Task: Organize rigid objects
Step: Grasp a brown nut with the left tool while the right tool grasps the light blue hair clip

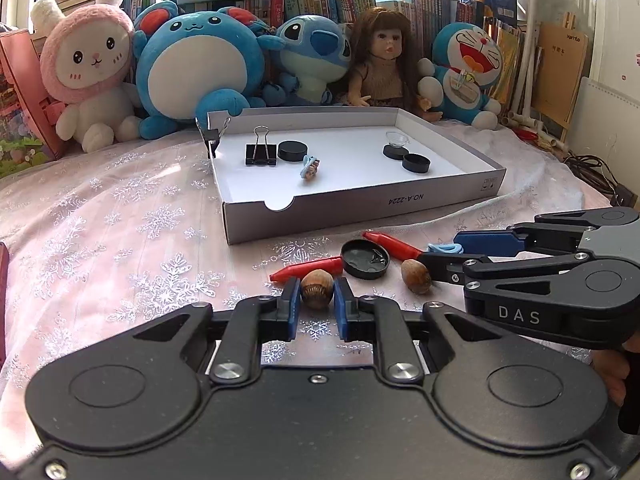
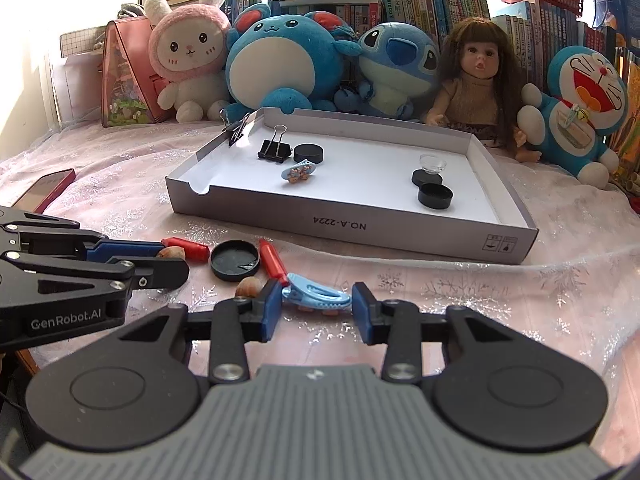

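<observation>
My left gripper (image 1: 316,304) stands open around a brown nut (image 1: 317,289) on the cloth, pads close to its sides. My right gripper (image 2: 317,306) stands open around a light blue hair clip (image 2: 316,294); it also shows in the left wrist view (image 1: 442,248). Between them lie two red crayons (image 1: 308,269) (image 1: 394,245), a black lid (image 1: 365,258) and a second nut (image 1: 416,276). The white box tray (image 1: 360,208) beyond holds a black binder clip (image 1: 261,153), black discs (image 1: 291,150), a small blue clip (image 1: 310,166) and a clear cup (image 1: 397,139).
Plush toys (image 1: 200,68) and a doll (image 1: 380,64) line the back before bookshelves. A binder clip (image 1: 212,134) grips the tray's far left corner. A red phone (image 2: 46,190) lies at the left. Cables (image 1: 592,168) lie at the far right.
</observation>
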Tool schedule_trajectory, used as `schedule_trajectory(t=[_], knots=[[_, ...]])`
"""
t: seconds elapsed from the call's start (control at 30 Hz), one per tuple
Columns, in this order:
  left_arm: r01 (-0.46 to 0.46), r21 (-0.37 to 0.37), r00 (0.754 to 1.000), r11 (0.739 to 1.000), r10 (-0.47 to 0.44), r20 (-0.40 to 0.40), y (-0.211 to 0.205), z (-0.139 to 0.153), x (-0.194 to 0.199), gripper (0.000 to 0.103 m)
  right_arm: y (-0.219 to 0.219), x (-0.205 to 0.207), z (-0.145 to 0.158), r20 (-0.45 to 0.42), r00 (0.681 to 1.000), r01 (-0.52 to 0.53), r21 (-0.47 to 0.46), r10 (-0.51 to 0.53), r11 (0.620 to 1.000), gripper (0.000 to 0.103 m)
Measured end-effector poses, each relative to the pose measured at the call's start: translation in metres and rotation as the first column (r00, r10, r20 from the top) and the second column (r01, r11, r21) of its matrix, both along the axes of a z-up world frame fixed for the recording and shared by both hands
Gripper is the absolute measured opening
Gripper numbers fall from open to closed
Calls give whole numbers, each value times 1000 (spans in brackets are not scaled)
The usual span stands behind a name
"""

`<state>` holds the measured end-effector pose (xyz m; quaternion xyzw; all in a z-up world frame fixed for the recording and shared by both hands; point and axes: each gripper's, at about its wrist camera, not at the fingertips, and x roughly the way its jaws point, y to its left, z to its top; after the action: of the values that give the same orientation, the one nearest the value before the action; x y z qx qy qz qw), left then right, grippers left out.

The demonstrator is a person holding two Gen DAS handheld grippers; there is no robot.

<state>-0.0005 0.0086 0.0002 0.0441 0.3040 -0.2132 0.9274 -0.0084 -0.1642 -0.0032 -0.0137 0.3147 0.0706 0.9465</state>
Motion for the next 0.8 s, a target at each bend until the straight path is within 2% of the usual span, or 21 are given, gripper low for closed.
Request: schedule_trajectory(t=[0.27,0.8], knots=[[-20,-39,1000,999,20,-12,10,-1,3,18,-1,-1,3,9,1000,13,7,-13,1000,44],[-99,-56,995,994,97,-38,20,6,14,18,-16,2,9,26,998,61,15,-61,998,44]])
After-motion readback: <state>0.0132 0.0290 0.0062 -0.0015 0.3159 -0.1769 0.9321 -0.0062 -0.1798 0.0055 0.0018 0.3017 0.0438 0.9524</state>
